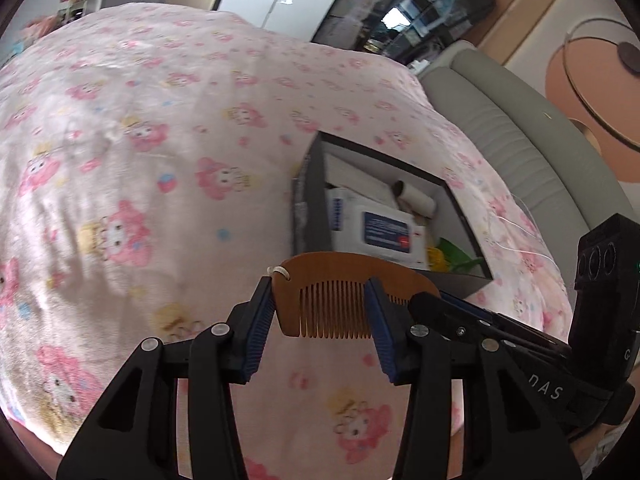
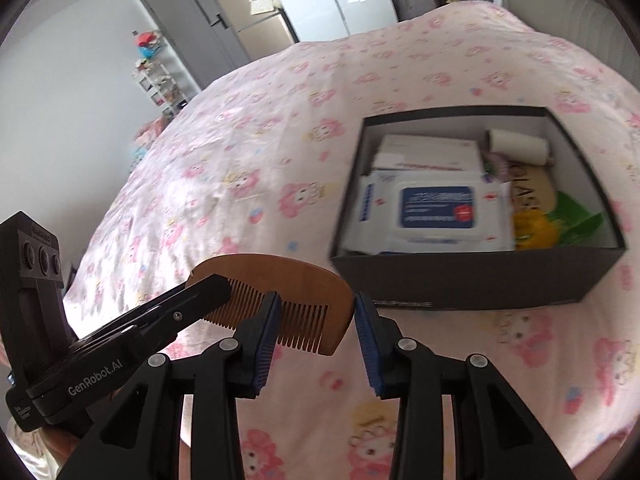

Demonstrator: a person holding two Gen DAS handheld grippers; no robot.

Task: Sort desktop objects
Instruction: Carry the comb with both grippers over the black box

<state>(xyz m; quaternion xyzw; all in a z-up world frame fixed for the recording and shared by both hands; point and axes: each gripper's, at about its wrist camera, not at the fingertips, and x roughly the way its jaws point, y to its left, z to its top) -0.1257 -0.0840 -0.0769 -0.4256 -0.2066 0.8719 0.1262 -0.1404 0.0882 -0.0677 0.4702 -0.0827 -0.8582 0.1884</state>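
On the pink cartoon-print bedspread (image 2: 248, 152) sits my dark open cardboard box (image 2: 476, 280), already filled. Just before it, my left gripper (image 1: 320, 312) and right gripper (image 2: 314, 320) both pinch the brown wooden comb (image 2: 280, 280).

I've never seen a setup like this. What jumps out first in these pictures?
A wooden comb sits up front, between the blue-padded fingers of both the left gripper and the right gripper. Behind it, to the right, an open dark box rests on a pink cartoon-print bedspread, already holding a white wipes pack and other small items.
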